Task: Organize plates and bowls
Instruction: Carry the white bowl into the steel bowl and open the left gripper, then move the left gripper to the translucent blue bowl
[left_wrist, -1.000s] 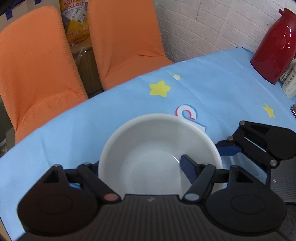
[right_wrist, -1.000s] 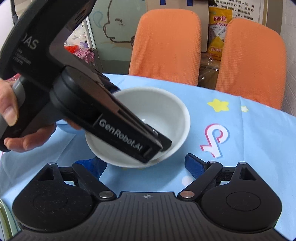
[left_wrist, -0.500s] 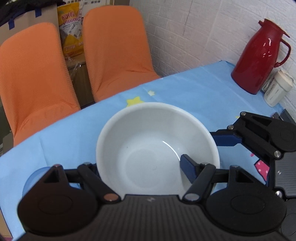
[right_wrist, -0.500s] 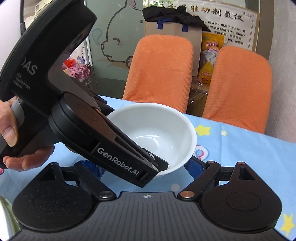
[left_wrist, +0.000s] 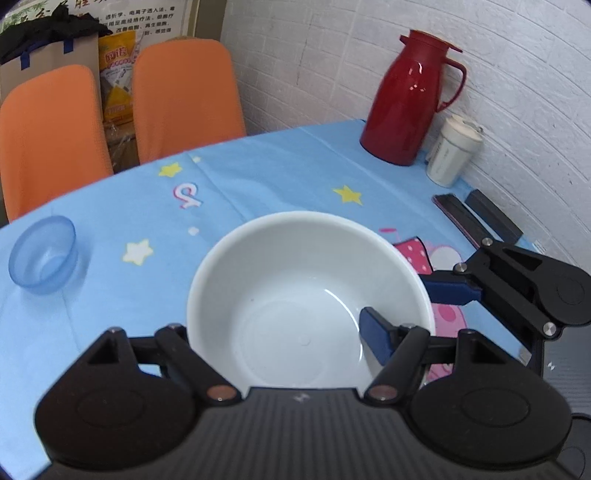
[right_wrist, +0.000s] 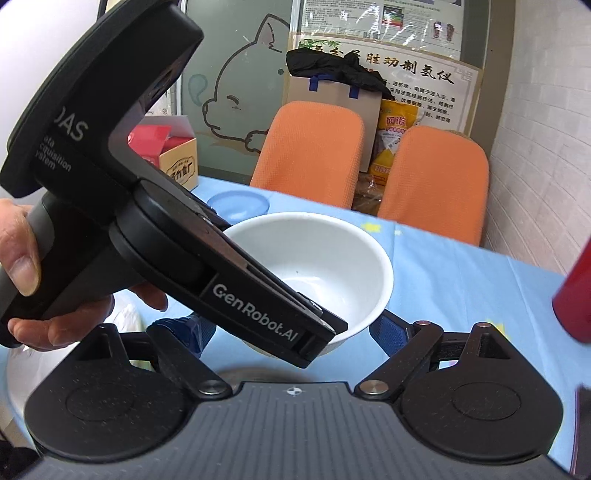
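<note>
A white bowl (left_wrist: 295, 295) is held above the blue tablecloth. My left gripper (left_wrist: 280, 332) is shut on its near rim: one blue finger (left_wrist: 376, 332) lies inside the bowl, the other is hidden behind the wall. The bowl also shows in the right wrist view (right_wrist: 325, 269), partly covered by the left gripper's black body. My right gripper (right_wrist: 291, 332) is open, its blue fingers (right_wrist: 388, 332) spread on either side just below the bowl; it also shows at the right of the left wrist view (left_wrist: 454, 291). A small blue translucent bowl (left_wrist: 42, 254) sits on the table at the left.
A red thermos jug (left_wrist: 406, 99) and a white cup (left_wrist: 452, 155) stand at the table's far right by the brick wall. Dark flat boxes (left_wrist: 476, 218) lie near them. Two orange chairs (left_wrist: 184, 99) stand behind the table. A white plate edge (right_wrist: 14, 369) shows at lower left.
The left gripper has lifted the white bowl and swung it right, toward the thermos side. The blue bowl has come into view on the left. The right gripper stays alongside, open.
</note>
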